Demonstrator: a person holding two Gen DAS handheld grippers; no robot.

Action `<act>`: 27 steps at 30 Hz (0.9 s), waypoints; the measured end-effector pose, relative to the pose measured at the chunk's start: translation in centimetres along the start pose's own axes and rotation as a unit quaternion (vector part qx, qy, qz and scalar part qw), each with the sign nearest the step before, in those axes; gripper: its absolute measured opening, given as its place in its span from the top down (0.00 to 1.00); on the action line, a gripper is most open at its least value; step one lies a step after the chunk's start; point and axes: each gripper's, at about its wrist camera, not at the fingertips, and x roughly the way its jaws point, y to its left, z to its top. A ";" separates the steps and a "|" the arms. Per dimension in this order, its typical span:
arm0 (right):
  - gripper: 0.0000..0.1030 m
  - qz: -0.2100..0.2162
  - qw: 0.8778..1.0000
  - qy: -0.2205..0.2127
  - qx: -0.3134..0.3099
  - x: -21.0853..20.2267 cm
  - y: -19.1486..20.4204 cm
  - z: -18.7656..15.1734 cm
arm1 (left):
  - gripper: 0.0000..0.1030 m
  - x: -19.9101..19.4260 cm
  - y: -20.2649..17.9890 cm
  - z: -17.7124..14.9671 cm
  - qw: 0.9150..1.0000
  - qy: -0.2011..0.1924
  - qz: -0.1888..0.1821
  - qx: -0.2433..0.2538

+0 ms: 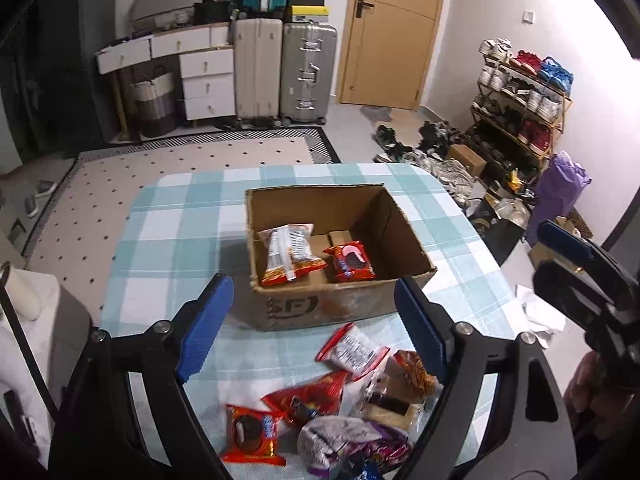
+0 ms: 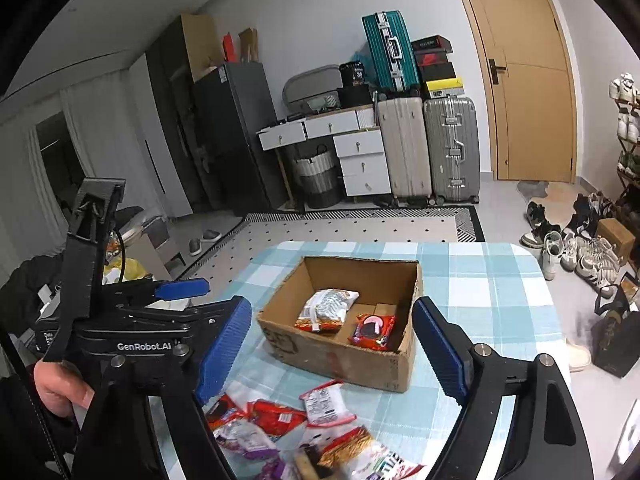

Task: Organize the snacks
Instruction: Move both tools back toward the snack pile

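Note:
An open cardboard box (image 1: 360, 208) (image 2: 360, 272) stands on the checked tablecloth (image 1: 180, 220). Inside it lie an orange-and-white snack bag (image 1: 288, 254) (image 2: 326, 308) and a red cookie packet (image 1: 352, 262) (image 2: 372, 330). In front of the box sits a loose pile of snack packets (image 1: 320, 408) (image 2: 316, 432), with a red cookie packet (image 1: 250, 432) at its left. My left gripper (image 1: 314, 328) hangs open above the pile, nothing between its blue pads. My right gripper (image 2: 332, 352) is also open and empty, to the right of the left one; one of its blue fingers (image 1: 564, 240) shows in the left wrist view.
Beyond the table lie a dotted rug (image 1: 180, 168), suitcases (image 1: 280, 68), white drawers (image 1: 204, 80) and a wooden door (image 1: 392, 28). A shoe rack (image 1: 520, 96), scattered shoes (image 2: 576, 248) and a purple bag (image 1: 556, 196) are on the right. A hand (image 2: 60, 388) holds the left gripper.

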 end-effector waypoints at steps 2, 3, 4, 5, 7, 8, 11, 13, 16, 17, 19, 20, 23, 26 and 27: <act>0.17 0.002 1.000 -0.004 -0.004 -1.0 0.7 -0.5 | 0.19 -1.3 0.0 -0.6 1.000 -0.009 0.016 -0.001; 0.17 0.005 1.000 -0.006 -0.006 -1.5 1.0 -0.8 | 0.19 -2.1 0.0 -0.9 1.000 -0.014 0.022 -0.003; 0.17 0.007 1.000 -0.008 -0.008 -2.0 1.4 -1.0 | 0.18 -2.5 0.2 -1.1 1.000 -0.016 0.025 -0.005; 0.17 0.008 1.000 -0.009 -0.010 -2.5 1.7 -1.4 | 0.18 -3.1 0.4 -1.3 0.999 -0.018 0.027 -0.009; 0.17 0.007 1.000 -0.011 -0.011 -3.4 2.2 -1.9 | 0.18 -4.2 0.4 -1.8 0.999 -0.020 0.025 -0.012; 0.17 0.007 1.000 -0.013 -0.011 -3.9 2.5 -2.2 | 0.18 -4.7 0.4 -2.0 0.999 -0.021 0.024 -0.013; 0.15 0.003 1.000 -0.022 -0.015 -5.3 3.3 -2.8 | 0.15 -6.5 0.4 -2.9 0.999 -0.030 0.022 -0.014; 0.13 0.002 0.999 -0.030 -0.015 -6.2 3.7 -3.3 | 0.15 -7.4 0.3 -3.5 0.999 -0.035 0.018 -0.015; 0.13 -0.001 0.999 -0.033 -0.018 -7.5 4.3 -4.2 | 0.15 -8.8 0.0 -4.7 0.999 -0.037 0.018 -0.016; 0.13 -0.004 0.999 -0.033 -0.019 -7.9 4.6 -4.6 | 0.15 -9.0 -0.1 -5.0 0.999 -0.037 0.015 -0.016; 0.13 -0.007 0.999 -0.036 -0.021 -8.4 4.9 -5.1 | 0.12 -10.1 -0.3 -6.2 0.999 -0.034 0.009 -0.019; 0.13 -0.007 0.999 -0.037 -0.022 -8.7 5.0 -5.4 | 0.09 -10.3 -0.3 -6.6 0.999 -0.033 0.006 -0.021; 0.11 -0.011 0.999 -0.043 -0.024 -9.8 5.6 -6.5 | 0.04 -10.6 -0.4 -8.0 0.999 -0.030 0.001 -0.029; 0.09 -0.012 0.999 -0.049 -0.021 -10.6 6.0 -7.6 | 0.04 -11.0 -0.2 -9.6 0.999 -0.029 -0.001 -0.033; 0.09 -0.012 0.999 -0.049 -0.020 -10.8 6.1 -8.0 | 0.03 -11.4 -0.1 -10.3 0.999 -0.030 0.001 -0.034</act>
